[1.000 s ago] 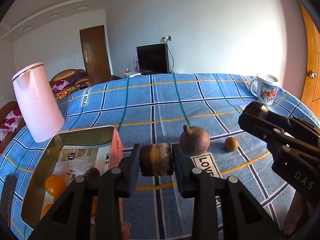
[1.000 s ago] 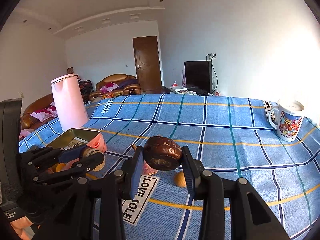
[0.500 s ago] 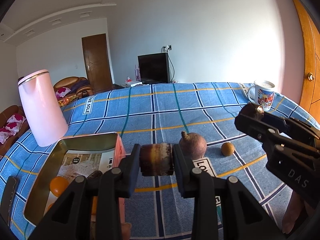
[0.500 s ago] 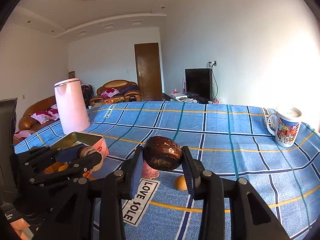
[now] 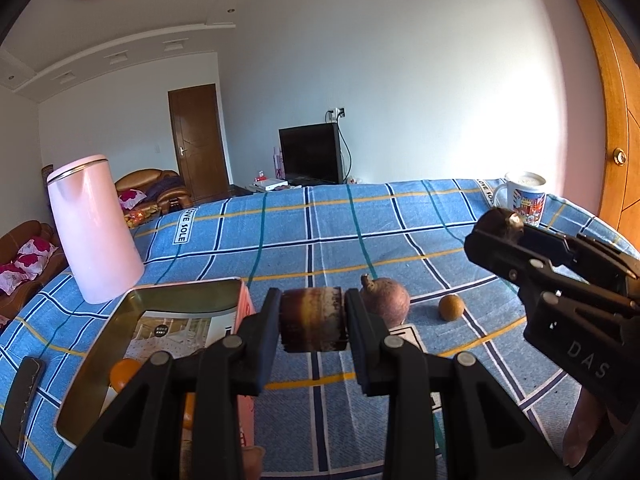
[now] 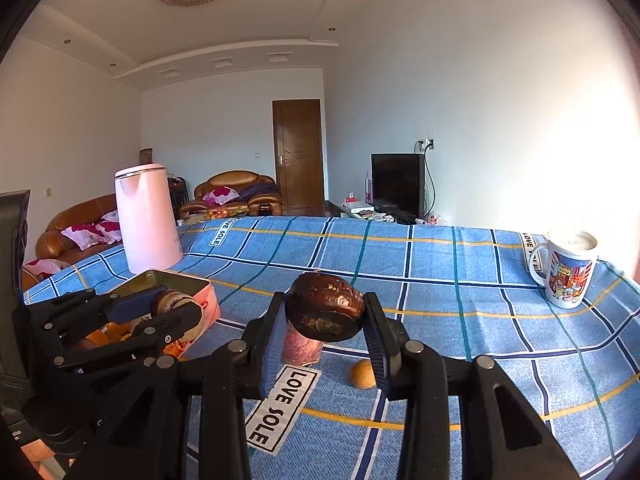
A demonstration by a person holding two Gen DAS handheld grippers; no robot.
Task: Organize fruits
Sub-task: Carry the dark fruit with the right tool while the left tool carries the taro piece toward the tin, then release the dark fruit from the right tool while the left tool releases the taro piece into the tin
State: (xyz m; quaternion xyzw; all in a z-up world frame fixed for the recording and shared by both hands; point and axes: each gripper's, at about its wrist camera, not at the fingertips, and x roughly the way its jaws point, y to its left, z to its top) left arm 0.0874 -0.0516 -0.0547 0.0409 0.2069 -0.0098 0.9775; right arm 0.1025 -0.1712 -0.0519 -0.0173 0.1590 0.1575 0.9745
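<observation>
- Now both wrist views tilt up compared with a second ago: more ceiling shows, and the blue plaid table [image 5: 400, 232] sits lower in frame. Both grippers have lifted.
- Left gripper [image 5: 313, 322] is clamped on a dark brown, barrel-looking fruit [image 5: 312, 320], carried in the air just beside the pink tin [image 5: 180, 292], not yet over its opening.
- Right gripper [image 6: 325, 316] is clamped on a dark, wrinkled round fruit [image 6: 326, 306], also held off the table.
- Judgement: two fruits are in hand and bound for the tin; neither is released yet.
- Left to collect: a purplish round fruit [image 5: 386, 300] and a small orange fruit [image 5: 451, 307], near each other on the table.
- Inside the tin, an orange fruit [image 5: 124, 372] shows; the left gripper body covers the rest, so the count is unknown.
- Fruit types are hard to name. From the right wrist view the purplish fruit is half hidden behind the held one.
- Pink kettle [image 5: 94, 228] and mug [image 5: 524, 196] stand well apart from the work.
</observation>
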